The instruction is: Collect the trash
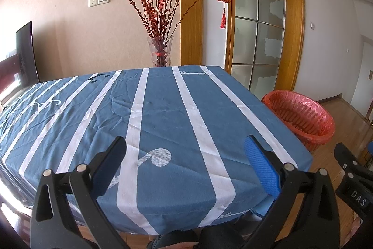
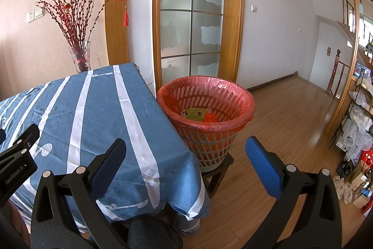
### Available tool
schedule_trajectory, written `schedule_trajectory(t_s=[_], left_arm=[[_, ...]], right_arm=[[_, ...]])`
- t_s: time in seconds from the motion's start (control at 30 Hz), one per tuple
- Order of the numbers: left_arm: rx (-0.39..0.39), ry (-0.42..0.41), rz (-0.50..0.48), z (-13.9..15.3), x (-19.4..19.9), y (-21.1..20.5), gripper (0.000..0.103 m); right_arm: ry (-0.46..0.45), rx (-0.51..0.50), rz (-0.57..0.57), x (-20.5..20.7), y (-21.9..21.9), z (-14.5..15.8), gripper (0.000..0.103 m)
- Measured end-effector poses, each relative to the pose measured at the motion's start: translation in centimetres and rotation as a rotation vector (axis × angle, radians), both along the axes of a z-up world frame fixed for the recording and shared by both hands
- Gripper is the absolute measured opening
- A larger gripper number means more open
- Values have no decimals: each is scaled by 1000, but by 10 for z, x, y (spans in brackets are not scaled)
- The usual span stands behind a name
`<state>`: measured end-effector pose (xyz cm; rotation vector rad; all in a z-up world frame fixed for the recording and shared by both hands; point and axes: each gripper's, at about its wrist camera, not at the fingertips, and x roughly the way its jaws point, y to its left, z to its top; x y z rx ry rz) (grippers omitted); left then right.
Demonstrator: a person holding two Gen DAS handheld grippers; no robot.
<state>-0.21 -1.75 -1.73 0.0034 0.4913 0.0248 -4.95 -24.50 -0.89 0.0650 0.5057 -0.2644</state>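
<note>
Your 2 grippers hang open over the table while the trash sits in the basket.

The basket [image 2: 206, 109], lined with a red bag [image 2: 233, 85], stands on a stool [image 2: 219, 169] just beside the table [image 2: 93, 109] and holds green and orange trash [image 2: 198, 114]; its lower contents are hidden. Your left gripper [image 1: 185, 165] hovers over the tablecloth, jaws wide apart and holding nothing. Your right gripper [image 2: 186, 162] is likewise spread and unloaded, at the table's corner facing the basket. A vase [image 1: 159, 51] of red branches stands behind the table.

1 blue white-striped tablecloth [image 1: 163, 113], 1 red-lined slatted plastic basket [image 2: 207, 132] ahead of right tongs, 1 clear glass vase [image 1: 160, 51].
</note>
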Motion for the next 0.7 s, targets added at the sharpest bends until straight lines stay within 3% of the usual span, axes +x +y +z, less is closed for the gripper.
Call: schedule_trajectory(t_s=[0.7], left_arm=[[4, 4, 1, -2, 0, 4, 99]], right_arm=[[6, 2, 4, -3, 2, -4, 101]])
